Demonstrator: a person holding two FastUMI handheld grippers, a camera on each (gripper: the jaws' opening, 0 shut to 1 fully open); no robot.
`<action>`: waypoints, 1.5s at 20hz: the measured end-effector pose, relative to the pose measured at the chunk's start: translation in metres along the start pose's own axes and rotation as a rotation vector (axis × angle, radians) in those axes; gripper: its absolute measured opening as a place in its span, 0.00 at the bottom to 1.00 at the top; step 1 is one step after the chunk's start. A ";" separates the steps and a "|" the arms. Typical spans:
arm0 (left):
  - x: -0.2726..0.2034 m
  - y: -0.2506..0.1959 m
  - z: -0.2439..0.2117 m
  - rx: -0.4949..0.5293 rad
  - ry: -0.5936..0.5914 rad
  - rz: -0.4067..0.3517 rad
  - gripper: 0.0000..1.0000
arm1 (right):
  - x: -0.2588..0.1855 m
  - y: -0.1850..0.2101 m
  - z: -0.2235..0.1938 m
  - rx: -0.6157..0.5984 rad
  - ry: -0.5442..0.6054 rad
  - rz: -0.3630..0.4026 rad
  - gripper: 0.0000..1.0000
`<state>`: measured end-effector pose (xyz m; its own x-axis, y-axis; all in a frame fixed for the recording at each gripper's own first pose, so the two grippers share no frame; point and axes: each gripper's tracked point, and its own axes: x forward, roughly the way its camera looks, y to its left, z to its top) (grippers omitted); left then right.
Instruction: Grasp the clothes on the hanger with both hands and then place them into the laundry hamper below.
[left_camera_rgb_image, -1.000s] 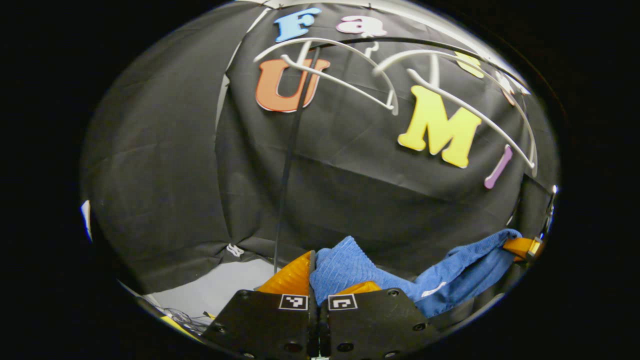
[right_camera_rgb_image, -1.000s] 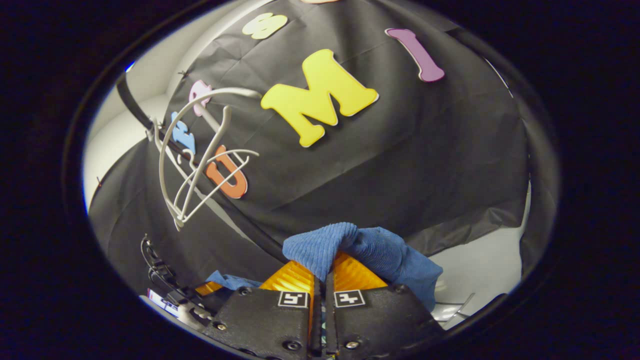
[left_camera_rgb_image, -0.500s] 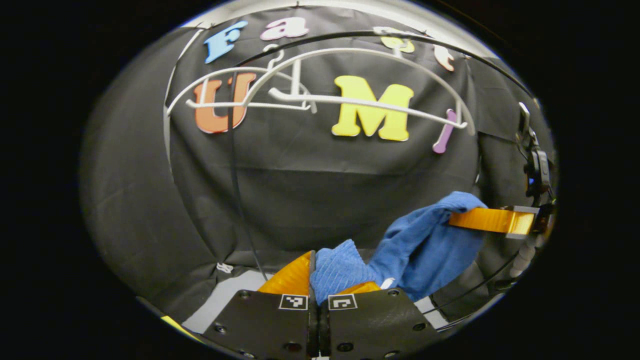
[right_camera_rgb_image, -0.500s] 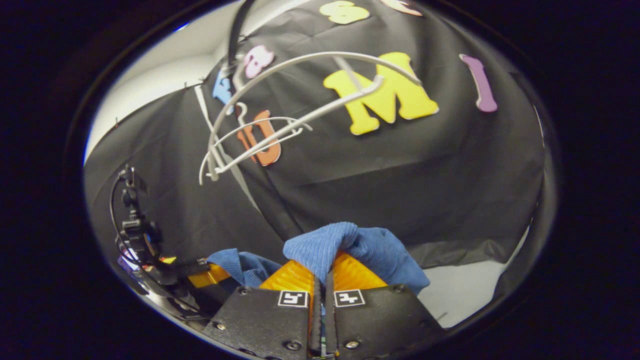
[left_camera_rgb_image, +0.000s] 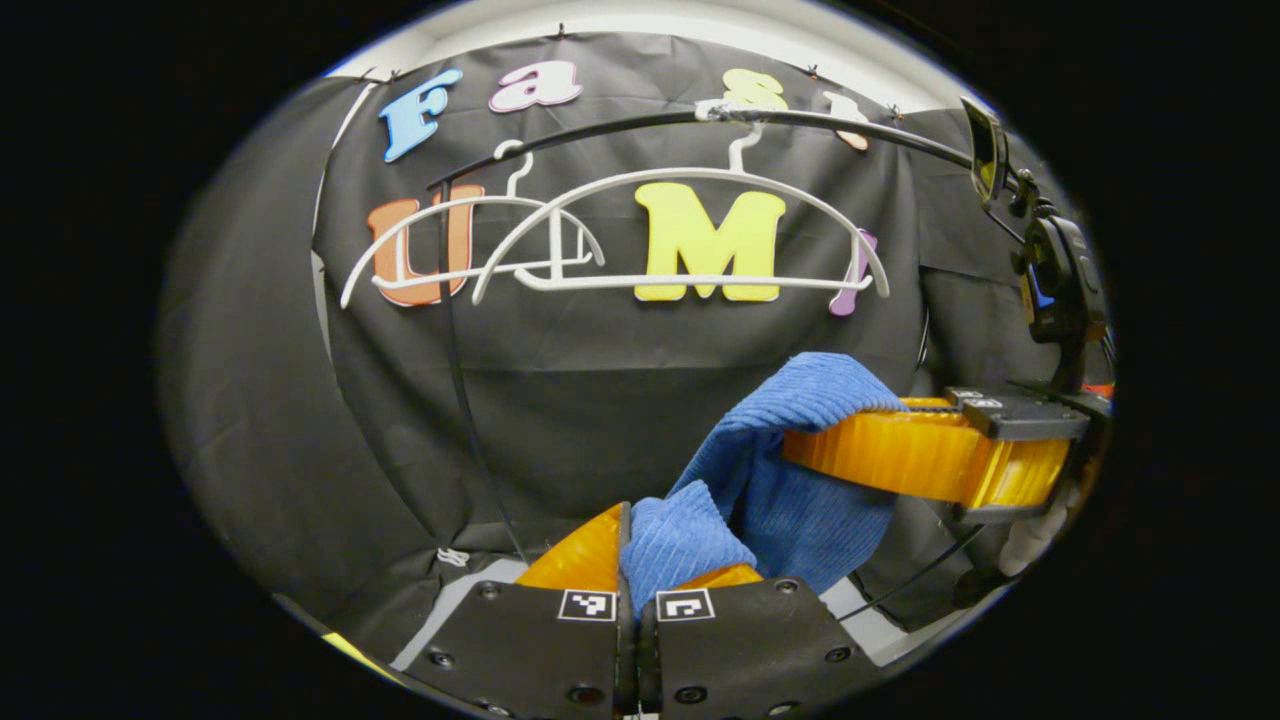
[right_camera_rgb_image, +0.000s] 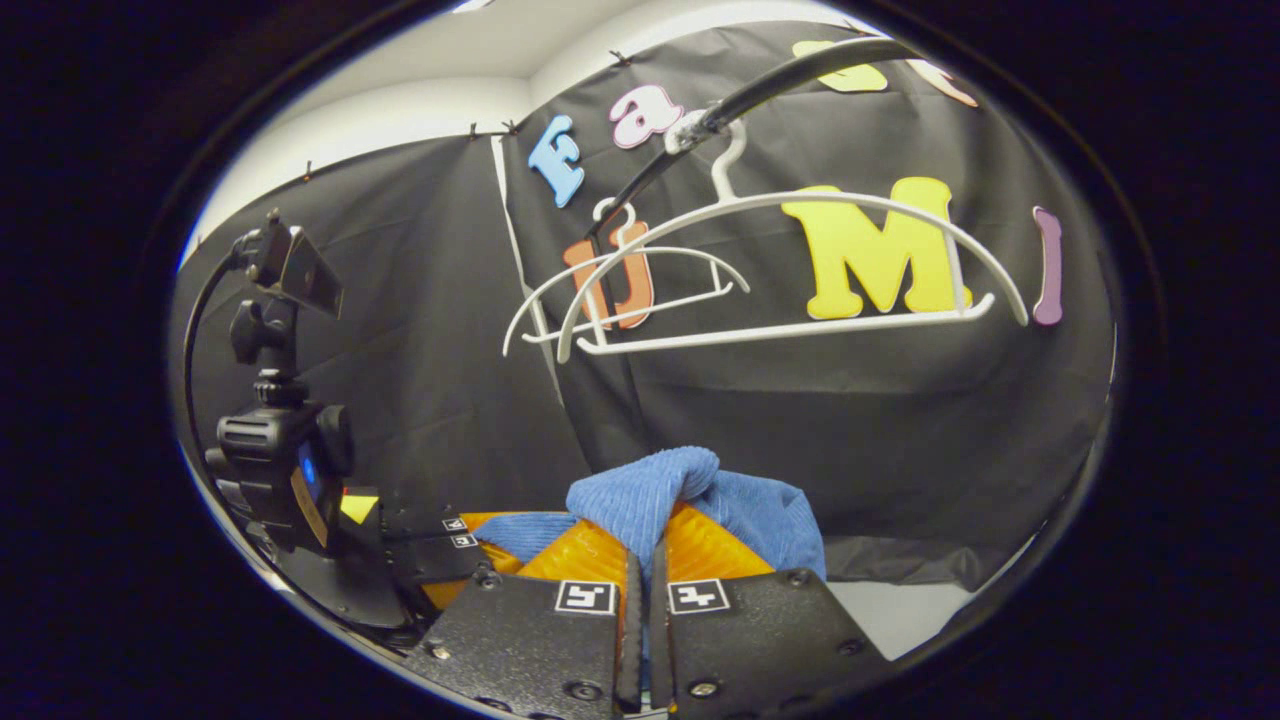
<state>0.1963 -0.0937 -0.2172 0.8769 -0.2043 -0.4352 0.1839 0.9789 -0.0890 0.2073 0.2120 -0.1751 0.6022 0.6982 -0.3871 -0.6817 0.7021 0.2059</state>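
left tongs (left_camera_rgb_image: 636, 545) clamped on cloth (left_camera_rgb_image: 790, 480); right tongs (right_camera_rgb_image: 641, 545) clamped on cloth too | cloth off hangers (left_camera_rgb_image: 680, 235), slack between tongs, likely bunched for drop | hamper unseen

Blue ribbed garment (left_camera_rgb_image: 790, 470) off the hangers, bunched between both grippers.

The cloth is a bright blue, corduroy-like knit. In the left gripper view one fold is pinched at the left gripper (left_camera_rgb_image: 632, 560) and the rest rises to the right gripper (left_camera_rgb_image: 800, 450), whose orange fingers clamp its upper edge, the fabric sagging in between. In the right gripper view a rounded fold (right_camera_rgb_image: 650, 490) stands up from the closed right gripper (right_camera_rgb_image: 640, 560). Two white hangers (left_camera_rgb_image: 690, 235) hang bare on the black rail (left_camera_rgb_image: 600, 130) above.
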 end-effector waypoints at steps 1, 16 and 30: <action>0.001 0.002 -0.013 -0.007 0.023 0.001 0.01 | 0.004 0.001 -0.014 0.004 0.028 -0.004 0.06; 0.070 0.026 -0.237 -0.080 0.492 0.076 0.05 | 0.124 -0.028 -0.156 0.143 0.499 -0.175 0.06; 0.091 0.041 -0.288 -0.123 0.682 0.129 0.33 | 0.127 -0.060 -0.202 0.205 0.740 -0.330 0.12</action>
<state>0.1562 -0.0713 -0.5186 0.4064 -0.0793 -0.9102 0.0101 0.9966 -0.0823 0.2410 0.2301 -0.4179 0.2808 0.2302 -0.9318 -0.3857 0.9160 0.1101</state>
